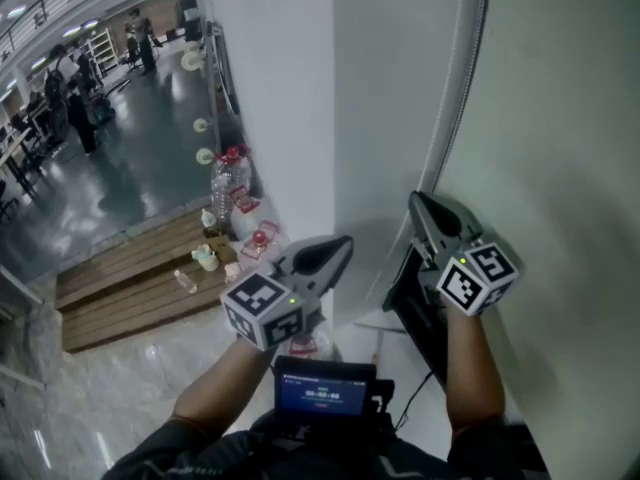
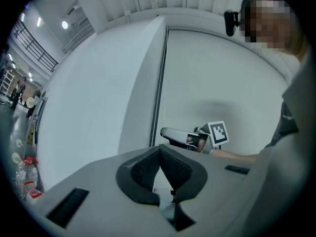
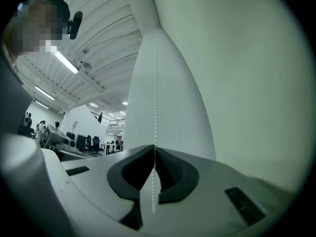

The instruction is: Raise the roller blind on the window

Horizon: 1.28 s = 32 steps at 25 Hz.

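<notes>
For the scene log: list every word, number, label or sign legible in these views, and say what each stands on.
Screen at the person's chest: a row of pale digits on blue, too blurred to read.
Left marker cube and right marker cube: black-and-white square patterns only, no words.
Bottles by the wall: red labels too small to read.
Nothing else legible in any view.

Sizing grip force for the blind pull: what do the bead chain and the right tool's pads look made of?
The bead chain: small round white beads strung evenly, slight sheen; likely plastic, painted metal not excluded. The pads of the right tool, shut on the chain: dark, matte, cross-hatched relief; probably rubber or soft plastic.
</notes>
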Motion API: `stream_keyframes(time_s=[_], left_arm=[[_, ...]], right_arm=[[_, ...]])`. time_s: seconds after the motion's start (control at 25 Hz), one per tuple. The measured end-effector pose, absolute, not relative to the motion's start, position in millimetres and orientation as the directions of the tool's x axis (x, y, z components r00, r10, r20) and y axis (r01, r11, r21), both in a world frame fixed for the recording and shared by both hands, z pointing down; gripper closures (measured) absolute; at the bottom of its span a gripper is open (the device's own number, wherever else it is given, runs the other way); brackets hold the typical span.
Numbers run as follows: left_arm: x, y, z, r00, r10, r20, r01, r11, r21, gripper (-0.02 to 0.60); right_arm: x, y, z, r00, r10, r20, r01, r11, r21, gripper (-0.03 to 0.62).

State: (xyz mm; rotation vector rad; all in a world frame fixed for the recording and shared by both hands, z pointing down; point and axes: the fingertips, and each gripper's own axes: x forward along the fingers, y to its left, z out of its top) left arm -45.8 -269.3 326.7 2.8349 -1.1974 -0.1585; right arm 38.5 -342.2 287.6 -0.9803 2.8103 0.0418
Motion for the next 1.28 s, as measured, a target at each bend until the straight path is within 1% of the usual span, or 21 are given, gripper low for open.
stream_keyframes(time_s=[0.24, 0.36, 0.48, 0.52, 0.6, 0.64, 0.8, 0.84, 0.96, 1.12, 1.28], left_arm=[[-9, -265, 290, 0.778, -0.613, -0.134, -0.609, -0.79, 0.078, 0.586], [15, -258, 265, 0.83, -0.53, -0.173, -0.532, -0.846, 0.039, 0.586], [36, -254, 250, 0.873, -0.455, -0.174, -0.463, -0.886, -0.006, 0.586], [42, -256, 247, 0.879, -0.445, -0.169, -0.454, -0.891, -0.014, 0.583], [52, -259, 242, 0.885, -0.436, -0.164, -0.445, -0.895, -0.02, 0.525], [56, -259, 239, 0.889, -0.428, -0.163, -0.437, -0.899, -0.022, 0.518], [69, -258, 236, 0.906, -0.395, -0.154, -0.403, -0.915, -0.024, 0.52], [70, -257, 237, 0.909, -0.389, -0.152, -0.396, -0.918, -0.019, 0.559], [70, -255, 240, 0.909, -0.384, -0.164, -0.388, -0.921, 0.003, 0.566], [66, -252, 239, 0.906, -0.364, -0.218, -0.362, -0.931, 0.05, 0.569], [61, -252, 240, 0.896, -0.389, -0.217, -0.397, -0.918, 0.003, 0.57]], right_arm=[[41, -288, 297, -0.817, -0.562, -0.127, -0.563, 0.826, -0.028, 0.572], [48, -272, 294, -0.819, -0.558, -0.134, -0.558, 0.829, -0.042, 0.571], [53, -266, 297, -0.812, -0.567, -0.137, -0.566, 0.823, -0.052, 0.571], [54, -265, 297, -0.811, -0.569, -0.135, -0.568, 0.821, -0.051, 0.571], [56, -260, 296, -0.812, -0.569, -0.13, -0.568, 0.822, -0.048, 0.571], [56, -257, 295, -0.814, -0.566, -0.126, -0.566, 0.823, -0.044, 0.571], [49, -246, 294, -0.831, -0.547, -0.105, -0.547, 0.837, -0.031, 0.571], [49, -244, 294, -0.831, -0.546, -0.105, -0.546, 0.837, -0.03, 0.572], [50, -244, 297, -0.832, -0.545, -0.102, -0.544, 0.838, -0.036, 0.572], [50, -240, 297, -0.835, -0.536, -0.122, -0.533, 0.844, -0.06, 0.572], [43, -242, 299, -0.833, -0.541, -0.115, -0.542, 0.84, -0.027, 0.572]])
